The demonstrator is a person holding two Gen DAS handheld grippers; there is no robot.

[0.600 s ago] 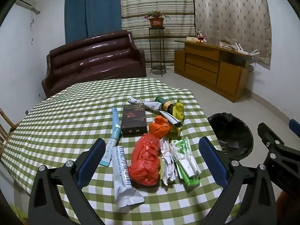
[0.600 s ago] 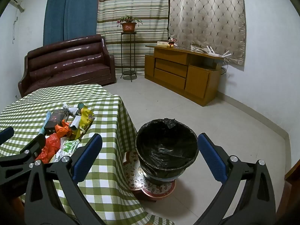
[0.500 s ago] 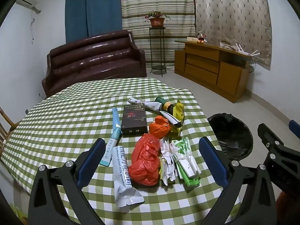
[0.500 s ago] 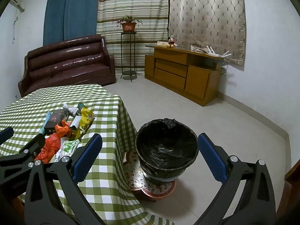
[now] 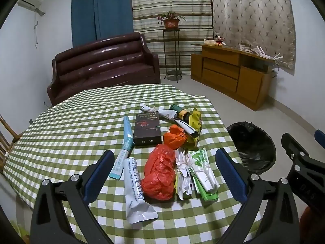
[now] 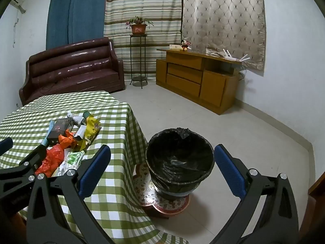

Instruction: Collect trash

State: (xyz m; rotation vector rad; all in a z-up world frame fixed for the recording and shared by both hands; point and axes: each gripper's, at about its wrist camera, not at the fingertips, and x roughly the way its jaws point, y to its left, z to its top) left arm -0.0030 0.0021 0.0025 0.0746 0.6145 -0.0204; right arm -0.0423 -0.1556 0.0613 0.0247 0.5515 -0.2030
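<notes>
Trash (image 5: 162,152) lies in a loose cluster on the near right part of the green checked table (image 5: 67,134), not far from the edge above the black-lined bin (image 6: 179,158) on the floor. The pile is mixed: a crumpled red plastic bag (image 5: 159,172), an orange one (image 5: 174,137) behind it, a white foil sachet (image 5: 136,193), a pale blue tube (image 5: 124,150), a dark flat box (image 5: 147,129), green-and-white wrappers (image 5: 201,168) and a small bottle (image 5: 181,111) at the back.

Most of it looks light and soft — the bags and wrappers should crush under the pads and may slip or trail, so a pinch through the bunched middle seems safest. The box and bottle look stiffer; the box would best be taken across its narrow width, the bottle around its body, since it may roll.

The left gripper (image 5: 164,168) hangs over the near end of the pile with jaws spread wide and nothing between the pads. The right gripper (image 6: 162,166) — likewise spread and empty — points at the bin.
</notes>
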